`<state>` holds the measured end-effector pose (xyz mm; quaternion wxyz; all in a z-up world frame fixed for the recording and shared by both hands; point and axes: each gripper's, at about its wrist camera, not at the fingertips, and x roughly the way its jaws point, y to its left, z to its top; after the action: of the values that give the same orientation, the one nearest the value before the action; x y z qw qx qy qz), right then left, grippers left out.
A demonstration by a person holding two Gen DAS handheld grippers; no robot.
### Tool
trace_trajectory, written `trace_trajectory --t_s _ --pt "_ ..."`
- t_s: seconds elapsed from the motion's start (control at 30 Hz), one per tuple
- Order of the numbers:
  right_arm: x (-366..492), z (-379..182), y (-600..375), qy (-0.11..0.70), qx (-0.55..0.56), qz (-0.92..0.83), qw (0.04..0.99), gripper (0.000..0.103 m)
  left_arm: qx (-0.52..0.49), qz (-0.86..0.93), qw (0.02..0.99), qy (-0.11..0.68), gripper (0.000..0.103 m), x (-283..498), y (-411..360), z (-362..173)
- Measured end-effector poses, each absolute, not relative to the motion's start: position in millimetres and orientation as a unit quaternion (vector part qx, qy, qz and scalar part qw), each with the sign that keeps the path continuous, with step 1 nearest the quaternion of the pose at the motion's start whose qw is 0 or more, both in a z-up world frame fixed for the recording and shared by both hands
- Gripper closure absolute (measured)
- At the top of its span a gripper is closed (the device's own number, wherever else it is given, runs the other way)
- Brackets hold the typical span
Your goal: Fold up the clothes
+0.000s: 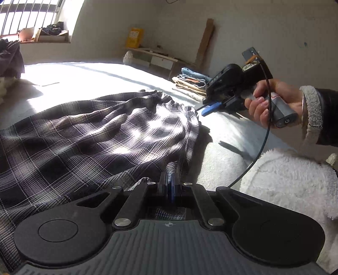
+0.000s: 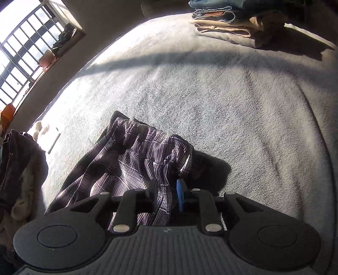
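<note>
A dark plaid garment (image 1: 95,135) lies rumpled on the pale bed cover (image 1: 118,78). My left gripper (image 1: 169,182) is shut, pinching the garment's near edge between its pads. In the left wrist view a hand holds my right gripper (image 1: 202,109) at the garment's far right edge, near the gathered waistband. In the right wrist view the plaid garment (image 2: 135,156) runs between the fingers of my right gripper (image 2: 166,188). Its jaws stand a little apart, and the blue pad (image 2: 179,192) does not visibly press the cloth.
A stack of folded clothes (image 1: 192,81) sits at the bed's far right edge, also seen as folded clothes (image 2: 221,19). A white fleece sleeve (image 1: 295,182) is at the near right. Dark clothing (image 2: 19,160) is heaped on the left. A low shelf (image 1: 156,57) stands by the wall.
</note>
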<state>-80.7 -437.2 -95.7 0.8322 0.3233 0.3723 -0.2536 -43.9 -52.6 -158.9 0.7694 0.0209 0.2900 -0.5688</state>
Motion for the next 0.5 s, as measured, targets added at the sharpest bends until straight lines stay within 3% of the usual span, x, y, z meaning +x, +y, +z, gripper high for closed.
trace_trajectory --t_s 0.13,0.4,0.5 --pt "-30.0 -91.5 -418.5 0.396 0.273 -0.176 0.859 0.082 0.023 -0.569 0.768 0.294 0.102 -45.2 -53.6 -161.5" --pt "69.4 -137.0 -393.9 0.469 0.211 -0.080 0.854 0.083 0.020 -0.573 0.760 0.305 0.102 -45.5 -54.0 -165.7" --pt "76.4 -136.8 -400.6 0.425 0.200 -0.099 0.877 0.084 0.016 -0.576 0.755 0.313 0.102 -45.4 -53.9 -168.7"
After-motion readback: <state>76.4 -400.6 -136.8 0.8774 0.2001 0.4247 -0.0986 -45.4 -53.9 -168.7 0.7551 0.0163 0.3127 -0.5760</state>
